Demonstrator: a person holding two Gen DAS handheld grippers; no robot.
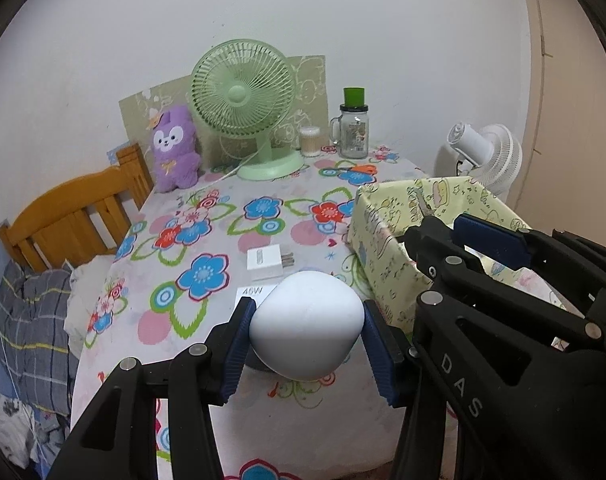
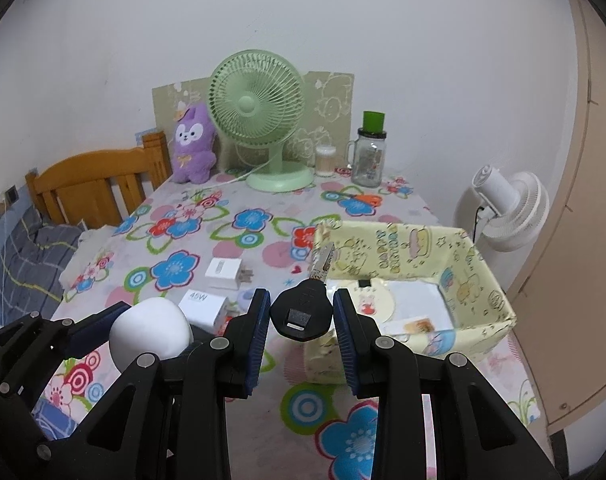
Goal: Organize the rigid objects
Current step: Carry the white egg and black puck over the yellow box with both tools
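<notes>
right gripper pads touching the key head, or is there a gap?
Touching. In the right wrist view, the right gripper has both blue pads pressed against the black head of the key, no gap on either side; the key's metal blade points toward the box.

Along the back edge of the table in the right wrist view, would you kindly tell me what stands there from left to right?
Purple plush toy → green desk fan → small clear container of cotton swabs → glass mug jar with a green cap.
</notes>
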